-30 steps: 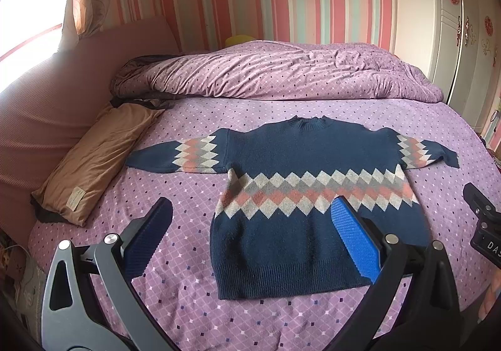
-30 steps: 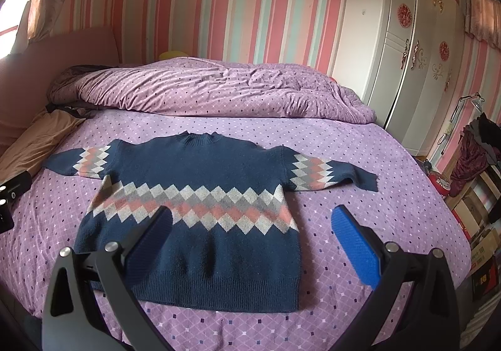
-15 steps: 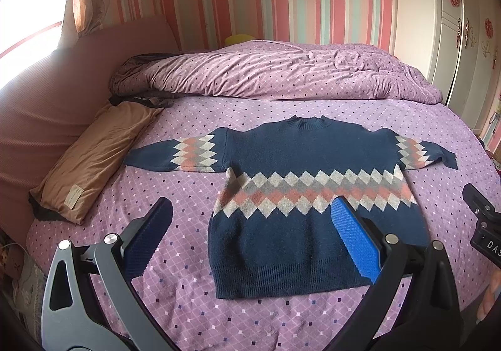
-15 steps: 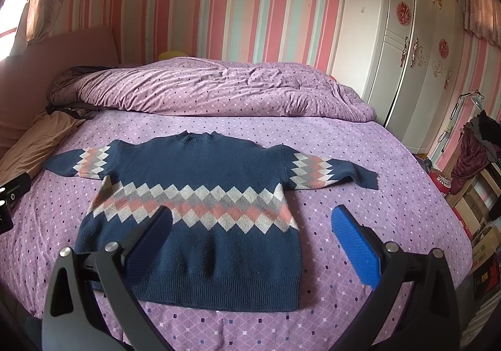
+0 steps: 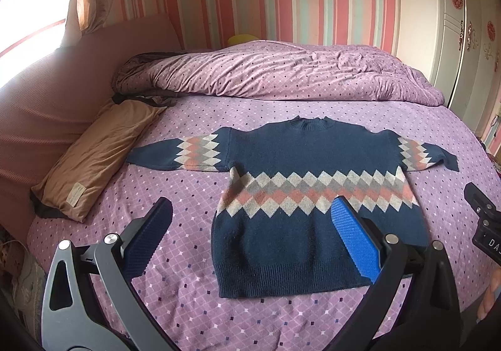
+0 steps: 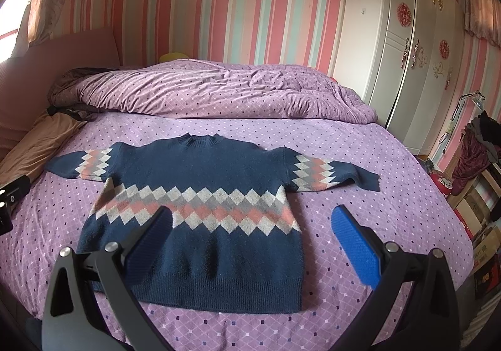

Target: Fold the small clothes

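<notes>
A small navy sweater (image 5: 313, 163) with a band of pink, grey and cream diamonds lies flat and face up on the purple bed (image 5: 188, 194), both sleeves spread out sideways. It also shows in the right wrist view (image 6: 200, 169). My left gripper (image 5: 250, 210) is open and empty, held above the sweater's left hem side. My right gripper (image 6: 250, 213) is open and empty, held above the sweater's right hem side. Neither gripper touches the cloth.
A bunched purple duvet (image 5: 281, 69) lies across the far side of the bed. A tan pillow (image 5: 94, 156) rests at the left against the pink headboard (image 5: 40, 94). A white wardrobe (image 6: 407, 53) stands at the right, with clutter (image 6: 476, 156) beside the bed.
Both views have shifted very slightly; the sweater lies as before and both grippers stay open.
</notes>
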A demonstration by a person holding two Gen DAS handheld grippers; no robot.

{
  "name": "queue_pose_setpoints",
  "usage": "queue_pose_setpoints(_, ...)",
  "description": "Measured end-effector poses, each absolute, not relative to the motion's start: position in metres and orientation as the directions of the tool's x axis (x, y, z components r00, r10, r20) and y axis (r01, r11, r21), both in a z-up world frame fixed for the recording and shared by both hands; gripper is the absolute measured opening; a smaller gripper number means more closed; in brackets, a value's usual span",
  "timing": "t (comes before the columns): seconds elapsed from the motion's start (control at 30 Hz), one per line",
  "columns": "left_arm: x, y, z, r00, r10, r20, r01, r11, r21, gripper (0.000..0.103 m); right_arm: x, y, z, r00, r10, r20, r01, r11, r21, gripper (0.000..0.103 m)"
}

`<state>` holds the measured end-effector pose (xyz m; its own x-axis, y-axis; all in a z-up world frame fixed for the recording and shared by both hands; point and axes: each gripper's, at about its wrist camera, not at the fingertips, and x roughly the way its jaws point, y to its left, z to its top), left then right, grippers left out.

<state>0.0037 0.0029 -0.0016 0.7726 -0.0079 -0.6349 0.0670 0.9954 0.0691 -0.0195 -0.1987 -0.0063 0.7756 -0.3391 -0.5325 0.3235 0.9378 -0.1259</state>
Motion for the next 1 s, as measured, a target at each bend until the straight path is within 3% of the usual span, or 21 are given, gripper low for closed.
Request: queue_pose_setpoints(1.0, 0.0048, 0.0060, -0.0015, 0.769, -0.006, -0.639, 0.063, 0.996, 0.067, 0.100, -0.0181, -0.1980, -0.0053, 0.772, -0.341, -0.537, 0.324, 0.937, -0.129, 0.102)
